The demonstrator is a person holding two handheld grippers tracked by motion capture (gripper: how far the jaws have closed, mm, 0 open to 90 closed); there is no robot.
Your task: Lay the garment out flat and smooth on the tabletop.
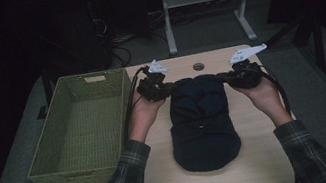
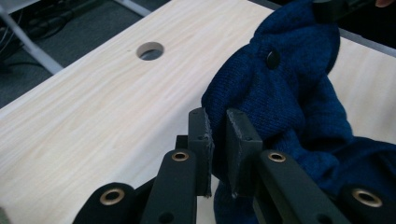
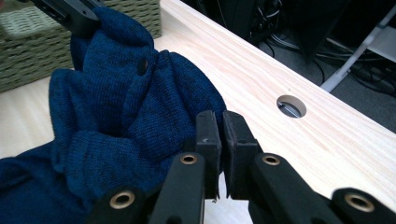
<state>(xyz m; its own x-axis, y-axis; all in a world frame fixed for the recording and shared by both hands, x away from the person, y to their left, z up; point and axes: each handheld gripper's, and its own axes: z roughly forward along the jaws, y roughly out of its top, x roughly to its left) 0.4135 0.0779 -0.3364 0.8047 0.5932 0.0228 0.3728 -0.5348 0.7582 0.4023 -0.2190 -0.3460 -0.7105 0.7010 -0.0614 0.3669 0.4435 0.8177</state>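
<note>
both grippers, l (image 1: 166, 89) & r (image 1: 226, 77), raised, jaws clamped, pointing inward

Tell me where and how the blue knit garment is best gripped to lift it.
Grip the blue knit garment at its far edge, one corner each, coming in from the two sides. It lies lengthwise on the table, so paired corner pinches likely lift it evenly. The left gripper and right gripper already pinch there.
</note>
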